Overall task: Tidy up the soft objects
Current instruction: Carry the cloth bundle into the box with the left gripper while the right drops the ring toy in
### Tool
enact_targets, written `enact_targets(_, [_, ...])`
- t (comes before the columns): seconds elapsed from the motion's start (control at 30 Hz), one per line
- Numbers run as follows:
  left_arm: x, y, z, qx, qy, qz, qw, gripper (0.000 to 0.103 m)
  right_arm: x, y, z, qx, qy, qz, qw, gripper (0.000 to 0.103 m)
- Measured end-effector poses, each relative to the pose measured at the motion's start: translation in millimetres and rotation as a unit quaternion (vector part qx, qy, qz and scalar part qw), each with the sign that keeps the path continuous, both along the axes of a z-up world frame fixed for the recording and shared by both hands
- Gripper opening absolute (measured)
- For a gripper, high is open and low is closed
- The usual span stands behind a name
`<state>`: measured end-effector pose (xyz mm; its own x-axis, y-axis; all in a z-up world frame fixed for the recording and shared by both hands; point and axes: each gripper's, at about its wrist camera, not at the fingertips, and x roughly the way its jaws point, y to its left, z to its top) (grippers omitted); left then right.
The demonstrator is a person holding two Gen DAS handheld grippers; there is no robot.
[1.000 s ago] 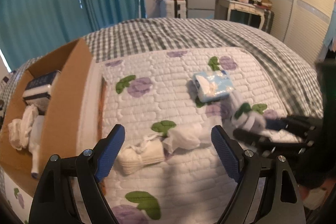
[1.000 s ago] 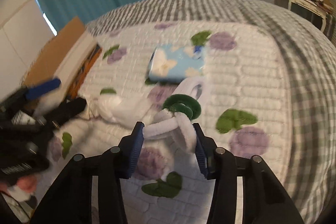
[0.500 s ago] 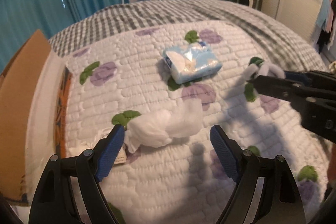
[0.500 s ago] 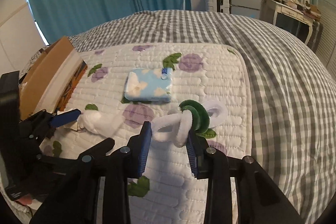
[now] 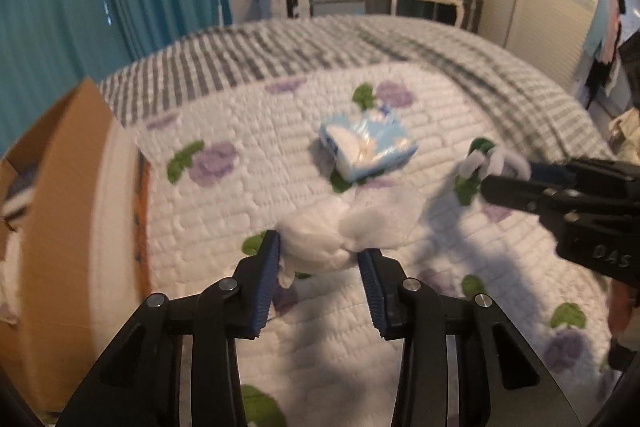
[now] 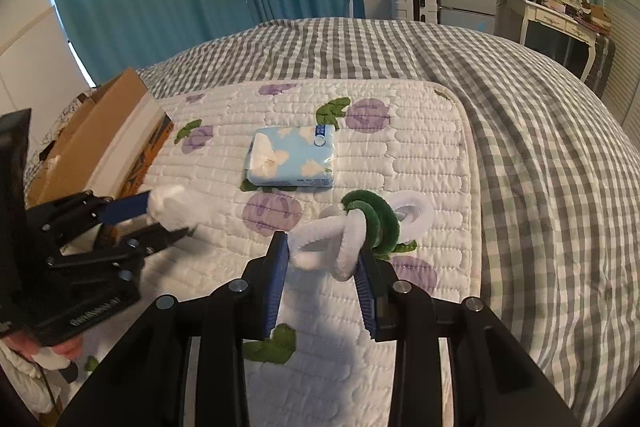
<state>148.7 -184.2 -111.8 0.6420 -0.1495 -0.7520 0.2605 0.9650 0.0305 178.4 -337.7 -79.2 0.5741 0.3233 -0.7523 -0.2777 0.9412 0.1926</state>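
Left gripper (image 5: 318, 253) pinched on white fluffy wad (image 5: 348, 227), fingers closed to its width, wad held over quilted mat (image 5: 240, 211) near cardboard box (image 5: 60, 163). Right gripper (image 6: 322, 253) clamped on cluster of white and green plush rings (image 6: 356, 223), right of wad. Blue tissue pack (image 6: 292, 157) lies flat on mat, farther back, between both. Checked bedspread (image 6: 540, 131) under mat.
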Motion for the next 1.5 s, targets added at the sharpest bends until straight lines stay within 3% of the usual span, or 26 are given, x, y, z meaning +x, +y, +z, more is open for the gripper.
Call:
enact_targets(0.2, [-19, 8, 59, -0.014, -0.039, -0.013, 0.999, 0.039, -20, 1, 41, 0.001, -0.025, -0.003, 1.0, 0.032])
enact_targets(0.47, [-46, 37, 153, -0.011, -0.1, -0.009, 0.9949, 0.039, -56, 40, 134, -0.022, -0.092, 0.038, 0.995, 0.032])
enact_targets(0.7, [-65, 91, 195, -0.018, -0.12, 0.022, 0.9924, 0.039, -83, 99, 188, -0.021, -0.138, 0.083, 0.987, 0.032])
enact_targets(0.83, [-68, 125, 198, -0.009, -0.125, 0.045, 0.9911, 0.039, -89, 143, 202, -0.016, -0.149, 0.114, 0.982, 0.032])
enact_targets(1.0, [-69, 171, 179, 0.003, -0.118, 0.077, 0.99, 0.039, -82, 199, 193, -0.017, -0.14, 0.15, 0.979, 0.032])
enact_targets(1.23, [-54, 220, 130, -0.007, -0.078, 0.111, 0.9907, 0.039, -54, 270, 140, -0.034, -0.102, 0.192, 0.976, 0.032])
enact_targets(1.5, [-34, 234, 81, 0.006, -0.051, 0.109, 0.9927, 0.039, -22, 303, 89, -0.072, -0.074, 0.214, 0.971, 0.033])
